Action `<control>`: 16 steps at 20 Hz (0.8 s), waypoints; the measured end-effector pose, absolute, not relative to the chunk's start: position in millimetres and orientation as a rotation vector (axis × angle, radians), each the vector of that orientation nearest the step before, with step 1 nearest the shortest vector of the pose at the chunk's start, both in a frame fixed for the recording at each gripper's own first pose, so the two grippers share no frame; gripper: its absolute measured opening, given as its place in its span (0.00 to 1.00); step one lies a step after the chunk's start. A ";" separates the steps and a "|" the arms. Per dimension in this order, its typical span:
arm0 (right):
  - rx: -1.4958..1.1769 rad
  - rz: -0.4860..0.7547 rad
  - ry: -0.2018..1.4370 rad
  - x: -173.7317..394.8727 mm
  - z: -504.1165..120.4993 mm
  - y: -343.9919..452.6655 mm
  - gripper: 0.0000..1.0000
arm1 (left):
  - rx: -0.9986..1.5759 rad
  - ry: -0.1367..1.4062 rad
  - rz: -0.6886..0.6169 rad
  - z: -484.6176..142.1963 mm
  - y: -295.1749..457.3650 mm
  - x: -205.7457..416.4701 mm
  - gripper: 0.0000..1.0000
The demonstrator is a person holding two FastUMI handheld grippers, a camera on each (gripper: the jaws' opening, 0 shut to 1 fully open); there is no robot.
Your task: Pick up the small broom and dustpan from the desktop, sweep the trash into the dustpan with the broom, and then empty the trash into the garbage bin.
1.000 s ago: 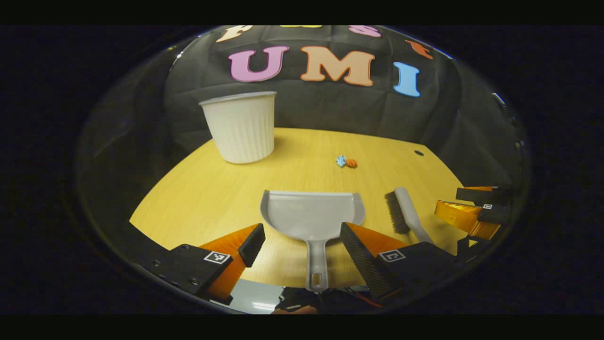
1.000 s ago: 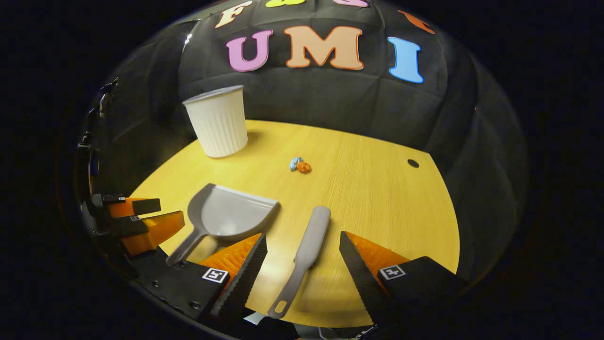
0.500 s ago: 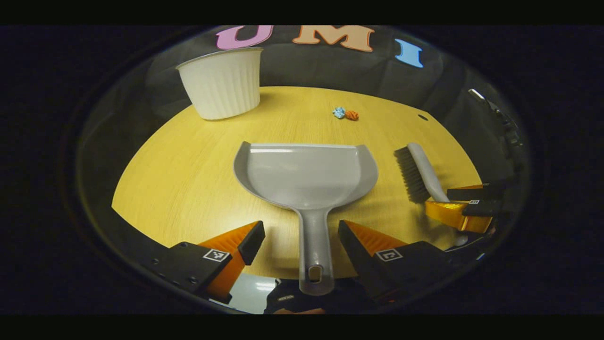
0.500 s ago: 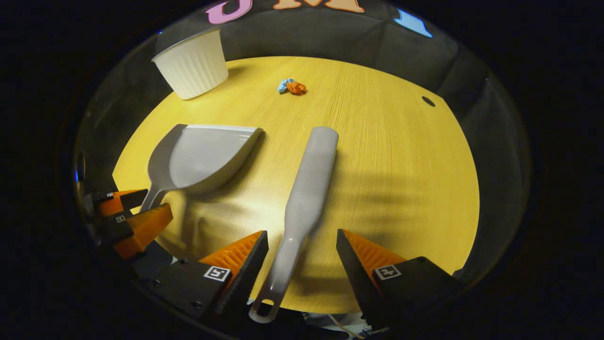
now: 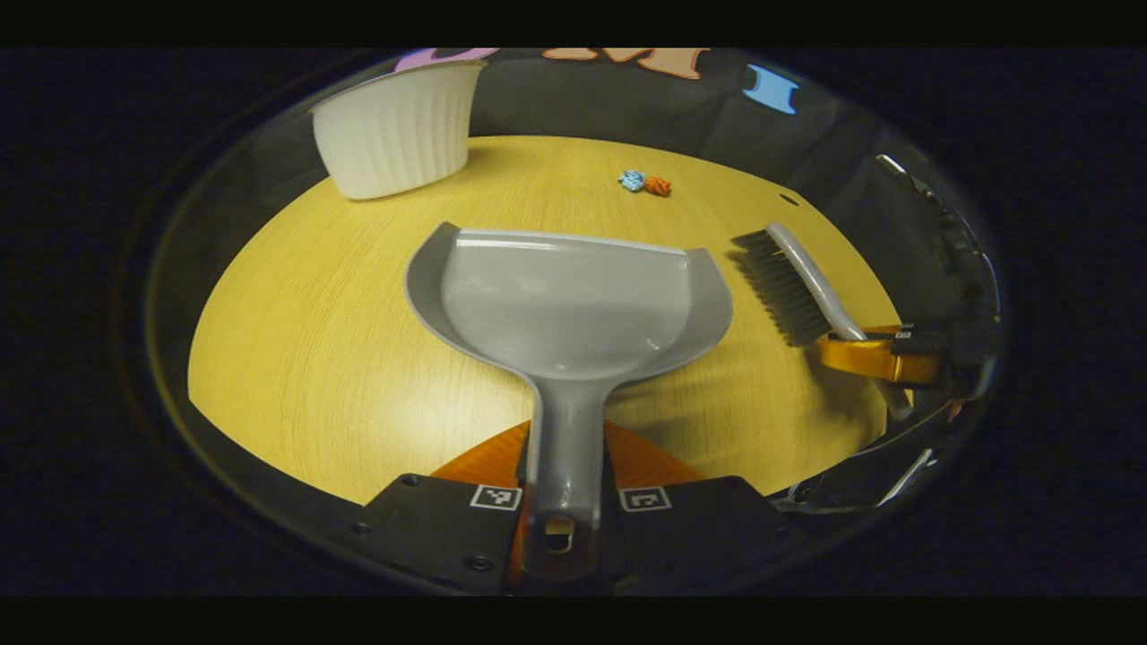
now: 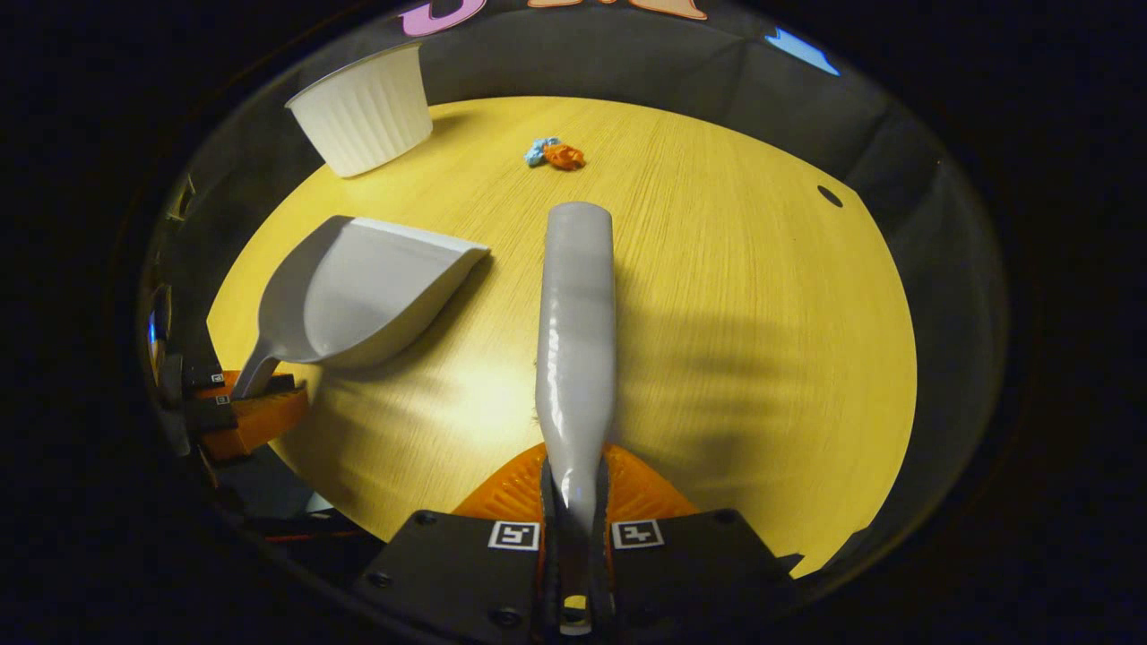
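1. Your left gripper (image 5: 563,479) has both fingers pressed against the handle of the dustpan (image 5: 569,300); no gap shows on either side of the handle.
2. Your right gripper (image 6: 573,502) is likewise clamped, both fingers pressing on the handle of the broom (image 6: 576,331).
3. In the left gripper view, the dustpan's pan extends straight ahead of your fingers, its open mouth facing the far side of the desktop (image 5: 340,313). Whether the pan touches the wood or sits just above it cannot be determined.
4. In the right gripper view, the broom's pale back faces the camera and points away toward the trash. In the left gripper view, its dark bristles face the dustpan's side, with your right gripper at its handle near the right edge.
5. In the right gripper view, the dustpan lies left of the broom, apart from it, with your left gripper on its handle at the left edge.
6. Trash (image 5: 644,183): one blue and one orange crumpled scrap, touching each other, lying on the desktop beyond both tools and well apart from them.
7. Garbage bin (image 5: 394,130): white, ribbed, upright at the far left of the desktop, well apart from the trash.
8. One small dark hole (image 6: 830,195) sits in the desktop at the far right.
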State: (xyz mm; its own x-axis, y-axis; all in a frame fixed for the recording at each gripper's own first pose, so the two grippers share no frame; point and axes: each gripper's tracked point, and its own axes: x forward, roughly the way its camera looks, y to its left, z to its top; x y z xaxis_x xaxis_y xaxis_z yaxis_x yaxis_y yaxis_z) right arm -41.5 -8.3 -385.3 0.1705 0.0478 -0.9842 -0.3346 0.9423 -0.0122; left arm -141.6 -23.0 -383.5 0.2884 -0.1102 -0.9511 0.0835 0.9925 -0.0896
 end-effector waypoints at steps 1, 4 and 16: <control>-0.238 0.265 1.364 -30.9 -382.6 -11.6 0.15 | -0.011 1.267 -0.151 -381.5 -21.6 -135.5 0.25; -0.240 0.222 1.313 29.3 -374.3 -17.9 0.15 | 0.050 1.257 -0.207 -376.7 -6.6 -115.8 0.25; -0.668 0.327 1.311 202.0 -409.7 28.8 0.12 | 0.138 1.222 -0.395 -380.0 -11.2 -39.9 0.27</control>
State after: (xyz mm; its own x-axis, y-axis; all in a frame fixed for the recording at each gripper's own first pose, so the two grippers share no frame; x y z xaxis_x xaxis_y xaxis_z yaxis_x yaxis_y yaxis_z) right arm 202.0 28.8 -409.7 0.2472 -0.1442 -0.9582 -0.5776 0.7720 -0.2652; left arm -39.9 -11.2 -380.0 0.2835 -0.2208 -0.9332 0.3670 0.9240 -0.1072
